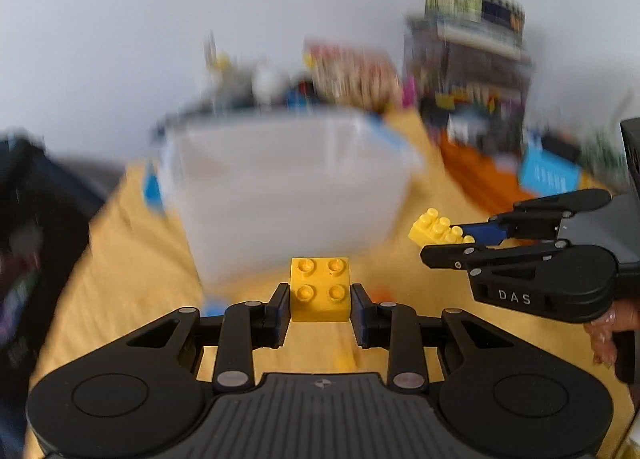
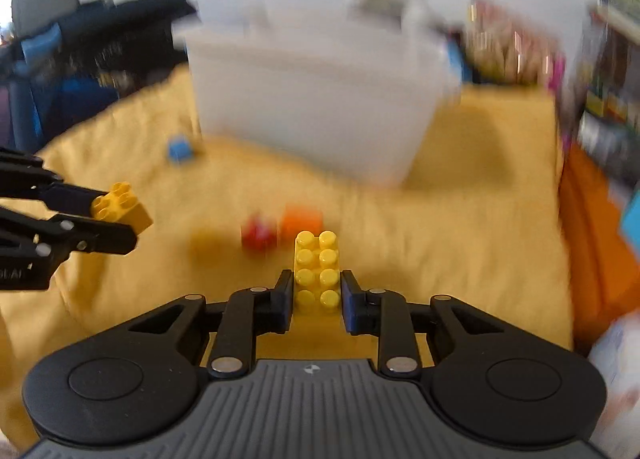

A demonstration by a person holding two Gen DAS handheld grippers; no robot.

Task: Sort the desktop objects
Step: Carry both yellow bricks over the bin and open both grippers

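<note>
- Pinched between my left gripper's (image 1: 320, 295) pads, a square yellow four-stud brick (image 1: 319, 289) is hanging above the yellow cloth (image 1: 120, 259).
- Beside it, I'm clamping a long yellow eight-stud brick (image 2: 317, 275) in my right gripper (image 2: 316, 291).
- Red brick (image 2: 259, 236) and orange brick (image 2: 301, 222) are lying just beyond.
- Behind them, a translucent bin (image 2: 312, 99) is standing, blurred.

The white letters "DAS" stand on the black plastic body of the right gripper (image 1: 448, 242), seen from the left wrist camera. Printing on the blurred boxes and tins behind cannot be read.
</note>
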